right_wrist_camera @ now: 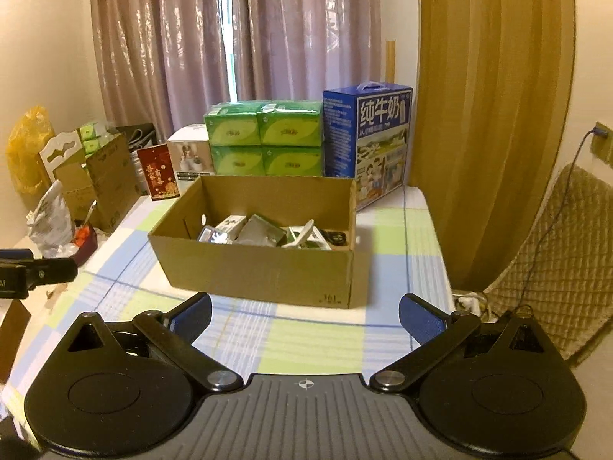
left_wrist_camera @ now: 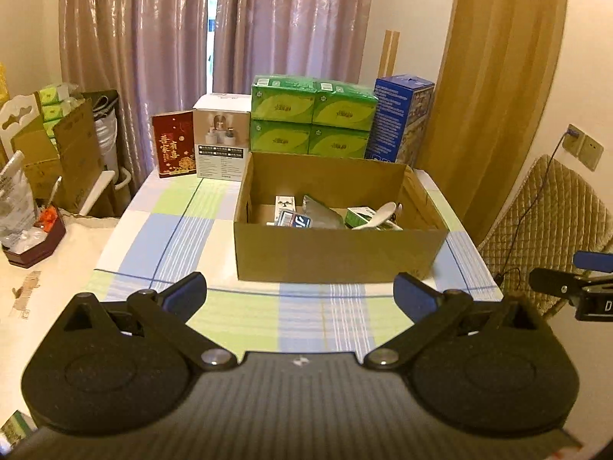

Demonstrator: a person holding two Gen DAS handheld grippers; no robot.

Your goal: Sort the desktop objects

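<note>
**2 empty grippers, 1 filled box**

Both sets of jaws stand wide with nothing between them: left gripper [left_wrist_camera: 300, 295], right gripper [right_wrist_camera: 305, 316]. Mid-frame on the checked tablecloth [left_wrist_camera: 306, 318] sits the cardboard box [left_wrist_camera: 337, 257], holding small cartons, a foil pouch [left_wrist_camera: 320, 212] and a white spoon [left_wrist_camera: 377, 216]. Likely light; the spoon looks slippery and breakable, so grip its handle.

Brown cardboard box [left_wrist_camera: 337, 253]; blue-green-white checked tablecloth [left_wrist_camera: 184, 230]; green tissue packs [left_wrist_camera: 312, 115]
</note>
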